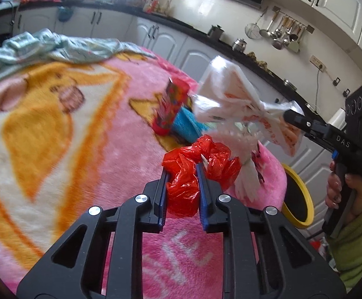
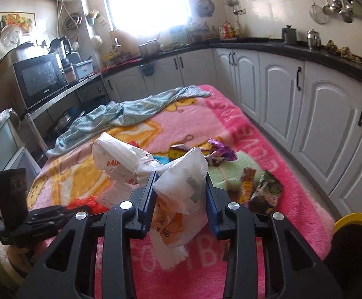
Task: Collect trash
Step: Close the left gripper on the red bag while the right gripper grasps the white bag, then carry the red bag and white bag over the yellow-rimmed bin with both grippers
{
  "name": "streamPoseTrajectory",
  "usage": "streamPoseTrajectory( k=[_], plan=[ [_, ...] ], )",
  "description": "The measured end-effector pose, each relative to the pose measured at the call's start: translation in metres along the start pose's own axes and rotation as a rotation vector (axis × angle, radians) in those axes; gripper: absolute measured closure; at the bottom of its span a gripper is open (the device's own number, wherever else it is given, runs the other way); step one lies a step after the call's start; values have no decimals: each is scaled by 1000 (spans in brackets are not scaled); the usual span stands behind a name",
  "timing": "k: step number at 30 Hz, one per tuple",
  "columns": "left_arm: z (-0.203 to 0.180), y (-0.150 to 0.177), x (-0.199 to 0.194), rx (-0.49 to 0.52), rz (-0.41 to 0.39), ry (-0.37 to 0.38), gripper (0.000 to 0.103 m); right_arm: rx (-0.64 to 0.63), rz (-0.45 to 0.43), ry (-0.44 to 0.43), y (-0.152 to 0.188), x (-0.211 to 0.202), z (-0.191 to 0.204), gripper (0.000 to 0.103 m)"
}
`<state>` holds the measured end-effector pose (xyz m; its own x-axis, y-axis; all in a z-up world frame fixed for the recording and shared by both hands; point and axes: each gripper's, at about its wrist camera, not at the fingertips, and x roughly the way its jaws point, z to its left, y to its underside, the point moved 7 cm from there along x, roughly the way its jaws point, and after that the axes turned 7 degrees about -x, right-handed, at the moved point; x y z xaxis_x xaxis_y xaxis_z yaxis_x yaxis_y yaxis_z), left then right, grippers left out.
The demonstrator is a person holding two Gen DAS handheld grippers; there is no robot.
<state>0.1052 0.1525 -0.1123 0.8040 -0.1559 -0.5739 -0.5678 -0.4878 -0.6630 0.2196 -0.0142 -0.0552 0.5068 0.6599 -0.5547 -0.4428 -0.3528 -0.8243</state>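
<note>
Your left gripper (image 1: 182, 174) is clamping its fingers (image 1: 162, 186) on a crumpled red plastic bag (image 1: 193, 172), holding it just above the pink blanket (image 1: 93, 149) near the blanket's near right edge. Your right gripper (image 2: 179, 194) is pinching a white plastic bag (image 2: 181, 186) between its fingers (image 2: 147, 194); the bag is bulging forward and hanging down below them, with orange print showing on its lower folds. In the left wrist view that same bag is flaring out from the right gripper's tip, up and to the right of the red bag, and your right hand (image 1: 340, 189) is gripping the handle.

Farther out on the blanket, more trash is lying loose: a red printed wrapper (image 1: 171, 104) standing tilted against something blue, a purple wrapper (image 2: 220, 152) toward the far right, and brown and dark wrappers (image 2: 258, 189) just right of the right fingers. A light blue cloth (image 2: 121, 114) is lying crumpled across the far end. A yellow-rimmed bin (image 2: 357, 224) is sitting beyond the blanket's near right corner. White cabinets (image 2: 318, 114) under a dark counter are running along the right.
</note>
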Motion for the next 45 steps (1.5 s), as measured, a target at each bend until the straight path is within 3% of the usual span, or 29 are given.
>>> streamPoseTrajectory(
  k=[10, 24, 31, 45],
  plan=[
    [-22, -29, -39, 45, -98, -2, 89, 32, -65, 80, -7, -45, -27, 70],
    [-104, -46, -53, 196, -141, 73, 89, 75, -146, 199, -5, -123, -72, 70],
    [-147, -46, -39, 289, -129, 106, 89, 95, -182, 254, 1, -161, -97, 70],
    [-223, -29, 11, 379, -52, 197, 89, 184, -201, 398, 38, -218, -148, 70]
  ],
)
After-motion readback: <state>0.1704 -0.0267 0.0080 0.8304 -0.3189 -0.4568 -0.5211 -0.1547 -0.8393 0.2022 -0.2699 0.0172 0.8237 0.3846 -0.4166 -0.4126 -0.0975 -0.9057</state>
